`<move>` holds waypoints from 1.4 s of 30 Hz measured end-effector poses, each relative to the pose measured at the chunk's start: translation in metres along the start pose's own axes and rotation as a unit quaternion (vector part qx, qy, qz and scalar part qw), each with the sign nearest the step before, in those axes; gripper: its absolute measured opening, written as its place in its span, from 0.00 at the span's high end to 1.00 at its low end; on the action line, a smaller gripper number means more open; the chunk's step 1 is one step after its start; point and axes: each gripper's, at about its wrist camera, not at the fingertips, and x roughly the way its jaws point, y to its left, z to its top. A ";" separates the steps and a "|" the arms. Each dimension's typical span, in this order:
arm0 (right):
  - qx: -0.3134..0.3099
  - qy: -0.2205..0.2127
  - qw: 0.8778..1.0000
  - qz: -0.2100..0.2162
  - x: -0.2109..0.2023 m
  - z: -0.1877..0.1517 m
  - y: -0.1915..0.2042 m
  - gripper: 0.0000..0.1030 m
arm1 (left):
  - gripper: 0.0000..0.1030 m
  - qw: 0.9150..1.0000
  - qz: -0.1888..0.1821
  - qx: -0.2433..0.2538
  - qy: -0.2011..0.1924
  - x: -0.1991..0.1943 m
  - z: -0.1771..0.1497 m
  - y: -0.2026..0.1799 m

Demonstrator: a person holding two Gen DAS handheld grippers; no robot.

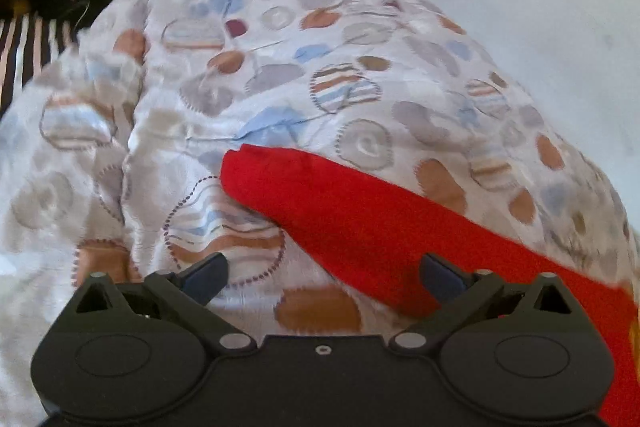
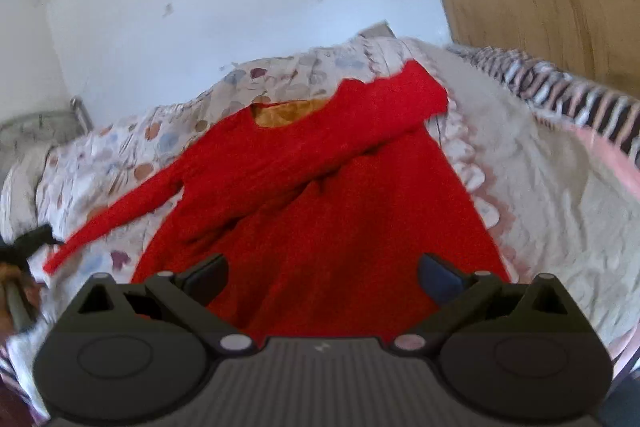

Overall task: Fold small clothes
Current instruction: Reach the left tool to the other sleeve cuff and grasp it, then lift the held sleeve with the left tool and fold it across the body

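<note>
In the right wrist view a red long-sleeved top [image 2: 320,211] lay spread over a bed's patterned duvet [image 2: 120,155], filling the middle of the frame, with one sleeve folded across its chest toward the upper right and the other stretched out to the lower left. The right gripper [image 2: 322,277] hung over the garment's lower part with its jaws wide and nothing between them. In the left wrist view the left gripper [image 1: 324,277] likewise showed wide, empty jaws above the duvet [image 1: 240,75], the outstretched red sleeve [image 1: 360,211] running from centre frame to the lower right.
</note>
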 end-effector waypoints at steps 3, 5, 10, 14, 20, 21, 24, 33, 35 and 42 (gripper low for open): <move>-0.020 0.002 1.000 -0.008 0.004 0.001 0.005 0.00 | 0.20 0.999 0.013 -0.037 -0.003 0.016 0.006 0.008; -0.031 0.004 0.999 -0.015 0.005 0.000 0.007 0.00 | 0.36 0.996 0.027 -0.080 -0.020 0.020 0.009 0.018; -0.030 0.008 0.999 -0.021 0.009 -0.004 0.013 0.00 | 0.81 0.986 0.000 -0.161 -0.031 0.029 0.015 0.037; -0.035 0.010 0.999 -0.022 0.009 -0.003 0.014 0.00 | 0.88 0.993 0.014 -0.107 -0.054 0.019 0.024 0.017; -0.035 0.001 0.999 -0.006 0.005 0.000 0.011 0.00 | 0.89 0.989 -0.022 0.026 -0.141 -0.032 0.050 -0.046; -0.032 -0.001 0.999 -0.004 0.004 0.000 0.010 0.00 | 0.89 0.987 -0.031 0.046 -0.153 -0.041 0.052 -0.058; -0.031 -0.010 0.999 0.003 -0.002 0.002 0.008 0.00 | 0.89 0.970 -0.084 0.122 -0.194 -0.080 0.054 -0.106; -0.027 -0.055 0.998 -0.013 -0.030 0.011 -0.012 0.00 | 0.89 0.895 -0.300 0.263 -0.199 -0.183 -0.007 -0.227; -0.024 -0.062 0.998 -0.021 -0.037 0.013 -0.020 0.00 | 0.89 0.877 -0.342 0.290 -0.175 -0.196 -0.031 -0.246; -0.001 -0.079 0.995 -0.059 -0.060 0.019 -0.054 0.00 | 0.89 0.814 -0.427 0.385 -0.081 -0.206 -0.139 -0.286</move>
